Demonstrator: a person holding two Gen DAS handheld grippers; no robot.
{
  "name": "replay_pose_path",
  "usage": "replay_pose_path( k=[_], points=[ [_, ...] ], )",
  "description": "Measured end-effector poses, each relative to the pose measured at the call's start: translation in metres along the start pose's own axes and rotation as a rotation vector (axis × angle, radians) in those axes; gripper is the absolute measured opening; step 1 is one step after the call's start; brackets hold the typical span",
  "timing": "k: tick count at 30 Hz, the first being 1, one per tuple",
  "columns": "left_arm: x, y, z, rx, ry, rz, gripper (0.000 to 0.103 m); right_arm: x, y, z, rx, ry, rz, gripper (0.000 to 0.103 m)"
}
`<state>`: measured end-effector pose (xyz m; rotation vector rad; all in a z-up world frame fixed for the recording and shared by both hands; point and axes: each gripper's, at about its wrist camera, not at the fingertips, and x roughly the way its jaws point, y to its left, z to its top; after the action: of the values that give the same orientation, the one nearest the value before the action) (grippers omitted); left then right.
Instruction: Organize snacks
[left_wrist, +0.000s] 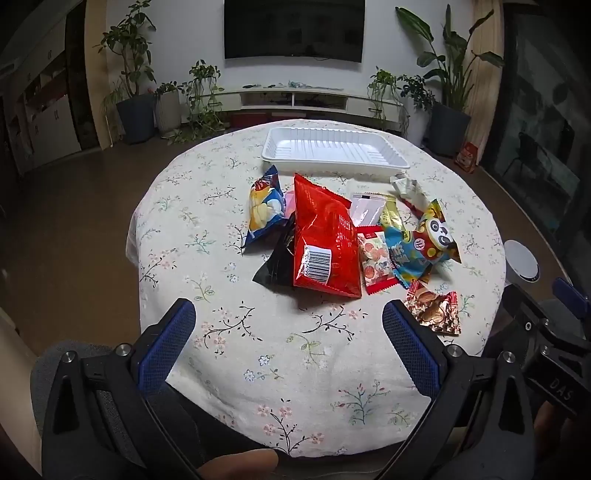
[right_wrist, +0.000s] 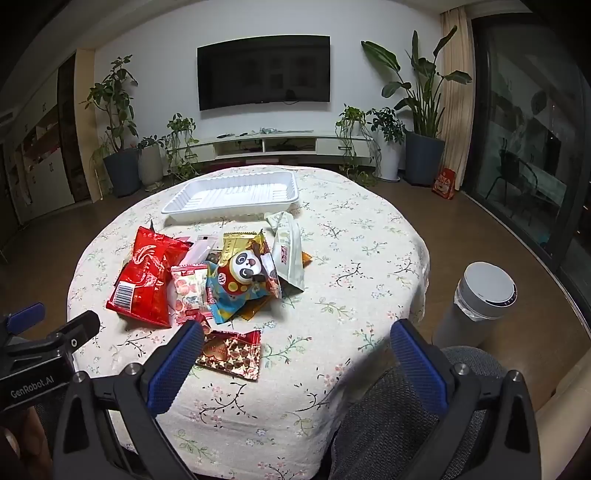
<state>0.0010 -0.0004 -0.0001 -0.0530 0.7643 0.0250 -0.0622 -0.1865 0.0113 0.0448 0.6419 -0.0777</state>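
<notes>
Floral-clothed table (left_wrist: 258, 354) holds snack packets (left_wrist: 325, 240) mid-frame below the empty tray (left_wrist: 334, 147); both tongs spread, right tongs (right_wrist: 291, 350) nearest the star-patterned packet (right_wrist: 231, 356)

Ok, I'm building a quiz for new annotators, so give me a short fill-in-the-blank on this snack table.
1. The white tray at the far side of the table holds ____ snacks.
2. The large bag with the barcode sticker is ____ in colour.
3. The left gripper and the right gripper both have their jaws ____.
4. The cartoon face on the packet in the pile is a ____.

Missing words: no; red; open; panda
</notes>
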Motion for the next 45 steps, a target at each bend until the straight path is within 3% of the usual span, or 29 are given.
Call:
replay_pose_path(
  k=[45],
  points=[
    [0.0025, 0.0019, -0.0065, -0.005, -0.001, 0.0, 0.103, 0.0039, 0.0017, -0.0035, 0.005, 0.028, 0.008, 0.103]
  ],
)
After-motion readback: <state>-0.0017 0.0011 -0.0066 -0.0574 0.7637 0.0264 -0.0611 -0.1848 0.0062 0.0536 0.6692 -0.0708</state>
